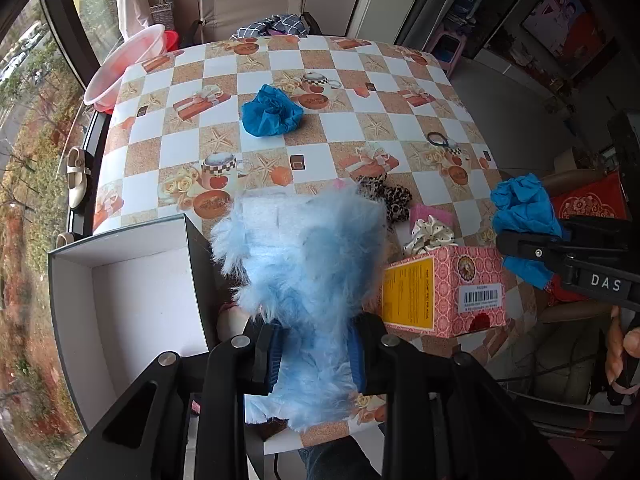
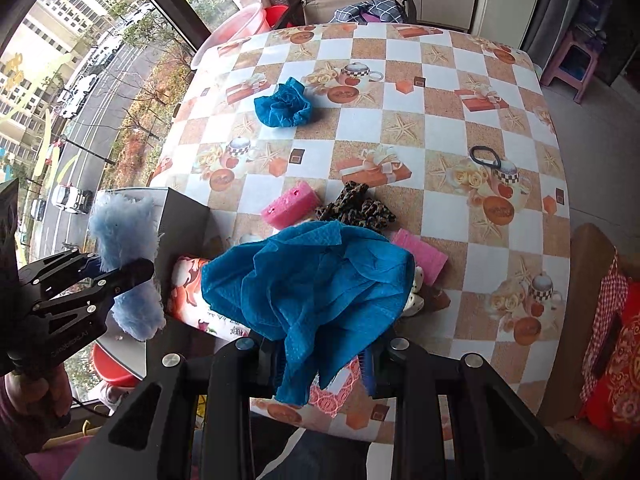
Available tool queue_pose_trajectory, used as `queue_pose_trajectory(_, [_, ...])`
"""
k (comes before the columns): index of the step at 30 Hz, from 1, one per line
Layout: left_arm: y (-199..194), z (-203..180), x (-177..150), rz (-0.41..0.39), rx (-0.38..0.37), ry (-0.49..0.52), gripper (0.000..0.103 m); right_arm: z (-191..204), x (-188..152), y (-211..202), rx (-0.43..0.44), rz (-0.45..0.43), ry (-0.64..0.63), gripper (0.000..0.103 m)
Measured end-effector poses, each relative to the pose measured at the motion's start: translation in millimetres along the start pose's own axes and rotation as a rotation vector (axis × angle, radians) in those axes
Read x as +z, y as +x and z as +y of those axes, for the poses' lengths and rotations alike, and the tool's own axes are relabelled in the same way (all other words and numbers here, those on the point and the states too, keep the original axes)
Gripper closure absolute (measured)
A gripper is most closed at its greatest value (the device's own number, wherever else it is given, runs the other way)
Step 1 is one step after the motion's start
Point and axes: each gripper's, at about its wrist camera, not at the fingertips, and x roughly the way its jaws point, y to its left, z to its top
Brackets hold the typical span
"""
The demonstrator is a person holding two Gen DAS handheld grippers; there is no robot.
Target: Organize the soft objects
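Observation:
My left gripper (image 1: 316,356) is shut on a fluffy light-blue fur piece (image 1: 304,256), held above the table's near edge beside an open white-lined box (image 1: 136,292). It also shows in the right wrist view (image 2: 124,240). My right gripper (image 2: 320,360) is shut on a crumpled blue cloth (image 2: 312,288), also visible at the right of the left wrist view (image 1: 520,216). A second blue cloth (image 1: 270,112) lies on the far middle of the table. A leopard scrunchie (image 2: 356,208), pink sponges (image 2: 290,200) and a polka-dot scrunchie (image 1: 430,234) lie near the front.
The checkered table (image 1: 360,128) carries a pink carton (image 1: 444,292) at the front right and a black hair tie (image 2: 485,157) at the right. A chair (image 1: 250,4) and pink basins (image 1: 128,64) stand behind. A window is at left.

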Motion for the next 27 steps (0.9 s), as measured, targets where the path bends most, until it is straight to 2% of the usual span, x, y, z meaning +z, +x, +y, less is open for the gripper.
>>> queue_pose_trajectory(11, [0.0, 2.6, -43.7, 0.039, -0.012, 0.023, 0.073, 19.1, -48.9, 5.5, 0.004, 0.038, 0.025, 0.072])
queue_pose_trajectory(20, [-4.2, 2.9, -57.9, 0.040, -0.027, 0.065, 0.073, 37.9, -77.4, 14.4, 0.007, 0.077, 0.025, 0.072])
queue_pose_trajectory(27, [-7.5, 14.5, -65.9, 0.034, -0.033, 0.056, 0.073, 62.7, -84.2, 22.9, 0.023, 0.104, -0.012, 0.072])
